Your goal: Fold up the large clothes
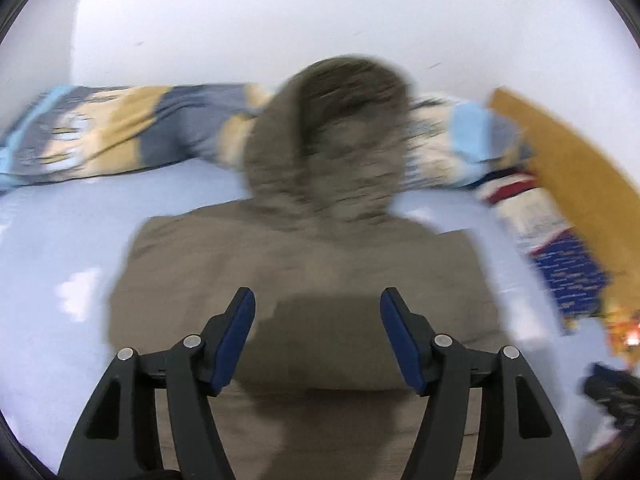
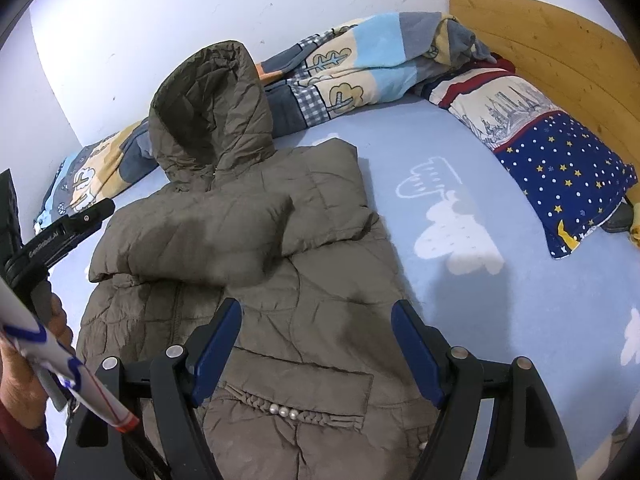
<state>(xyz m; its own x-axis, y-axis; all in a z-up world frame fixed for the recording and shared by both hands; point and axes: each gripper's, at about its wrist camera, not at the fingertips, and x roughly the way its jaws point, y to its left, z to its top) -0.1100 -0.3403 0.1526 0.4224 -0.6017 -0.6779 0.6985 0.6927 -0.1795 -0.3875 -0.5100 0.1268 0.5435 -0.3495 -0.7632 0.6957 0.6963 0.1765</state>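
An olive-brown padded coat (image 2: 280,272) lies flat on the light blue bed sheet (image 2: 500,300), hood (image 2: 212,100) toward the wall. One sleeve (image 2: 192,236) is folded across the chest. A pocket flap with braid and pearls (image 2: 288,408) lies near me. My right gripper (image 2: 317,306) hovers open over the coat's lower half, nothing between its fingers. The left wrist view is blurred; there my left gripper (image 1: 318,296) stands open above the coat (image 1: 300,264), below the hood (image 1: 332,136). In the right wrist view, the left gripper's body (image 2: 68,228) shows at the left edge, held by a hand (image 2: 24,376).
A patchwork blanket (image 2: 352,64) lies bunched along the white wall. A starry blue pillow (image 2: 560,172) rests against the wooden headboard (image 2: 560,48) at the right. A white strip with blue and red marks (image 2: 72,368) crosses the lower left. Bare sheet lies right of the coat.
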